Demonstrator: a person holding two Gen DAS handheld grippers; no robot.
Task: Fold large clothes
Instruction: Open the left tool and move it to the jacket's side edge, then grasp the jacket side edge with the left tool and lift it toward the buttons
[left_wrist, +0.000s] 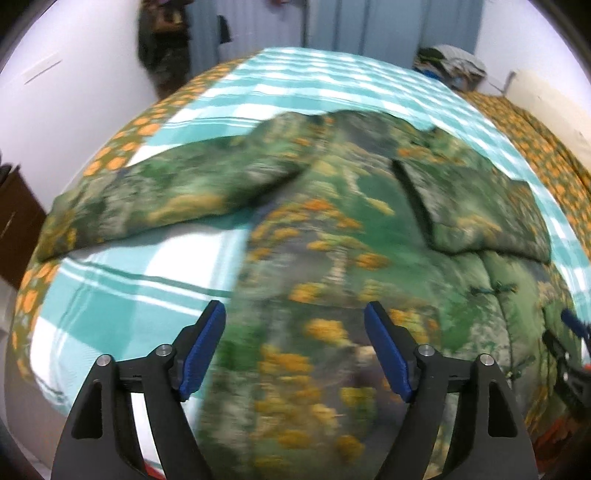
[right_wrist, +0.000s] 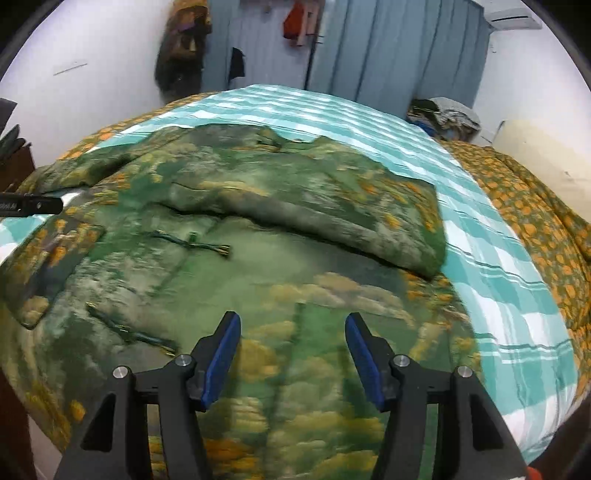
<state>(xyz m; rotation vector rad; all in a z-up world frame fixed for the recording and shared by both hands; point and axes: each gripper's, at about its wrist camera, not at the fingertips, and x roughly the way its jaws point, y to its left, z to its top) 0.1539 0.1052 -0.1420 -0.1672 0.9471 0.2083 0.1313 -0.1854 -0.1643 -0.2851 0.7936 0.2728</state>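
Note:
A large green garment (left_wrist: 332, 236) printed with orange and yellow flowers lies spread on the bed. One sleeve (left_wrist: 159, 199) stretches out to the left; the other sleeve (right_wrist: 332, 206) is folded across the body. My left gripper (left_wrist: 295, 314) hovers over the garment's lower left edge, jaws open, nothing between the blue pads. My right gripper (right_wrist: 291, 325) hangs over the garment (right_wrist: 280, 295) lower middle, jaws open and empty. The right gripper's tip (left_wrist: 569, 332) shows at the far right of the left wrist view, and the left gripper's finger (right_wrist: 33, 206) at the left edge of the right wrist view.
A teal and white checked sheet (left_wrist: 140, 295) covers the bed, over an orange-dotted green cover (right_wrist: 528, 221). A pile of folded clothes (right_wrist: 443, 114) sits at the far right corner. Blue curtains (right_wrist: 369, 48) and hanging clothes line the back wall. Dark furniture (left_wrist: 14, 221) stands at the left.

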